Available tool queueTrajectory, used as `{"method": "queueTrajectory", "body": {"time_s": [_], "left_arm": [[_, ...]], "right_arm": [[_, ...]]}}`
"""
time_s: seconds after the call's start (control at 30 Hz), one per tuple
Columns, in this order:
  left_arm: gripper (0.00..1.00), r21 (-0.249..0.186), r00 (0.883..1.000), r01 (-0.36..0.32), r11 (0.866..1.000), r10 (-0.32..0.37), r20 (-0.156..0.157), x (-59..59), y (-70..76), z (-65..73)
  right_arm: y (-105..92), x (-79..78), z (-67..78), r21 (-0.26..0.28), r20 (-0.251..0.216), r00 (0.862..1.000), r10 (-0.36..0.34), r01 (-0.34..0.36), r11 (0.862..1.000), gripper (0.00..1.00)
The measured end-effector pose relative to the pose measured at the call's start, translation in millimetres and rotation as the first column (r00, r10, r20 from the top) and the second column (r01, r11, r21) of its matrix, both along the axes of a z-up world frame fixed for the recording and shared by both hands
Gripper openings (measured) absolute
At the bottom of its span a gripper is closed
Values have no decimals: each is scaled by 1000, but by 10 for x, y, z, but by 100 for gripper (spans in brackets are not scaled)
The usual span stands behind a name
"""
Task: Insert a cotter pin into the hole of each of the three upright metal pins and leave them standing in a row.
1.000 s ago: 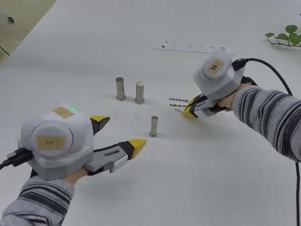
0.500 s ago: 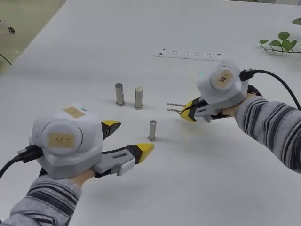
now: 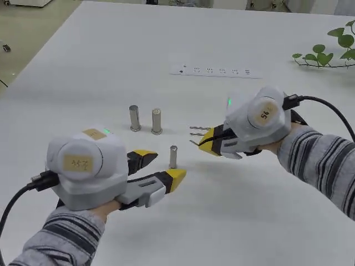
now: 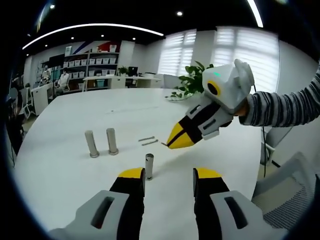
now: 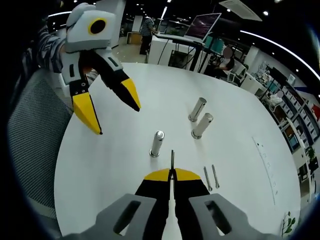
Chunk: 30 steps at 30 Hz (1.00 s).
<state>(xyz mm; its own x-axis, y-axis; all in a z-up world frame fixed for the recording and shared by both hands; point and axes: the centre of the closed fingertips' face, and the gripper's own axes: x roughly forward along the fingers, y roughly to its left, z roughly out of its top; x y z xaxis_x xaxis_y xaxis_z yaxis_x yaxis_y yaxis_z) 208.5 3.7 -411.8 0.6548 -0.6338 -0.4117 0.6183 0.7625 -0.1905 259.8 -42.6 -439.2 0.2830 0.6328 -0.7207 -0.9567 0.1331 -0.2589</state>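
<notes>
Above white table (image 3: 249, 210), right gripper (image 3: 202, 143) pinches cotter pin (image 5: 172, 158); left gripper (image 3: 163, 166) spread.

The left gripper (image 3: 162, 165) is held low and level, jaws spread wide apart, on an arm in a striped sleeve (image 3: 52, 238). The right gripper (image 3: 201, 142) points leftward toward it, tilted slightly down, jaws pressed together on a thin cotter pin (image 5: 172, 159).

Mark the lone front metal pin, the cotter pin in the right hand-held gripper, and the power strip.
front metal pin (image 3: 173, 157): head view, middle of its shaft.
held cotter pin (image 5: 172, 159): right gripper view, the length sticking out past the shut jaws.
power strip (image 3: 211, 71): head view, middle of its top face.
</notes>
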Motion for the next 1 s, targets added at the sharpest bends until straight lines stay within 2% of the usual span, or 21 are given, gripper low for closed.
{"method": "queueTrajectory", "body": {"time_s": [0.1, 0.33, 0.4, 0.53, 0.67, 0.87, 1.0], "left_arm": [[30, -17, 1000, -1, 1000, 1, -14, -3, -10, 2], [26, -22, 999, -2, 1000, 1, -45, -29, -11, -40], [25, -25, 999, -2, 1000, 0, -51, -42, -9, -56], [21, -61, 997, -5, 998, 0, -74, -65, -27, -59], [14, -98, 996, 1, 995, -10, -92, -95, -62, -46], [3, -154, 994, 0, 988, -17, -107, -126, -86, -16], [0, -165, 993, -1, 986, -18, -116, -135, -85, -18]], "right_arm": [[76, -128, 24, 15, 2, 998, 63, -63, 998, 0], [169, -339, 29, 25, 10, 991, 132, -132, 991, 0], [195, -402, 39, 12, 32, 985, 169, -170, 985, 0], [246, -520, 76, 19, 32, 978, 206, -207, 978, 0], [275, -587, 103, 12, 47, 971, 234, -235, 972, 0], [324, -659, 148, 37, 35, 966, 255, -256, 966, 0], [336, -682, 166, 33, 42, 963, 268, -269, 962, 0]]}}
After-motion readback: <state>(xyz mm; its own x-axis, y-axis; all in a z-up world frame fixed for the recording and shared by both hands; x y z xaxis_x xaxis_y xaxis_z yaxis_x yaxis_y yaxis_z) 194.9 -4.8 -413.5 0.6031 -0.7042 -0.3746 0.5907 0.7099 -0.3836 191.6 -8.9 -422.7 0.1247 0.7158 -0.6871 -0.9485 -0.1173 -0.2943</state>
